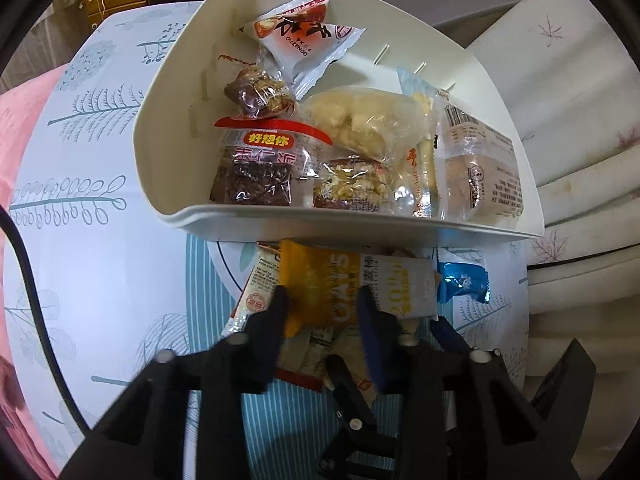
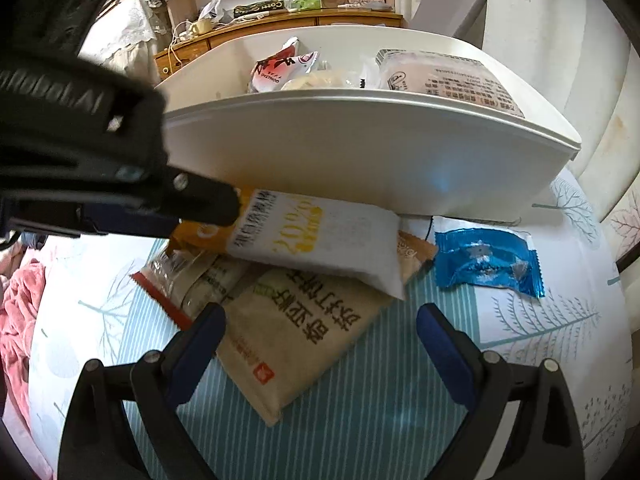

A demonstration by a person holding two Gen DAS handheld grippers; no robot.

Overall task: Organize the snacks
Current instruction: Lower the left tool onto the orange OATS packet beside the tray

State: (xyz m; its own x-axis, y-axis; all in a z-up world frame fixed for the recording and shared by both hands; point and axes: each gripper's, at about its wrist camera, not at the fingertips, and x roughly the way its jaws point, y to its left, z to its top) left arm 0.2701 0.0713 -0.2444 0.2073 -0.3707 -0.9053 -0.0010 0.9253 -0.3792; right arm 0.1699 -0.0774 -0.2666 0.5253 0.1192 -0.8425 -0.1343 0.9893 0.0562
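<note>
A white bin (image 1: 280, 220) holds several snack packets; it also shows in the right wrist view (image 2: 360, 152). My left gripper (image 1: 322, 300) is shut on the orange end of an orange-and-white oats bar packet (image 1: 352, 284), just in front of the bin; the packet also shows in the right wrist view (image 2: 316, 236). My right gripper (image 2: 320, 320) is open over a beige cracker packet (image 2: 296, 332) that lies under the oats bar. A blue candy wrapper (image 2: 486, 260) lies to the right, also visible in the left wrist view (image 1: 464, 280).
The snacks lie on a round table with a pale leaf-print and striped cloth (image 2: 380, 400). A clear packet with a red edge (image 2: 176, 280) lies left of the beige one. A pink blanket (image 2: 16, 320) is at the left, white cushions (image 1: 580, 184) at the right.
</note>
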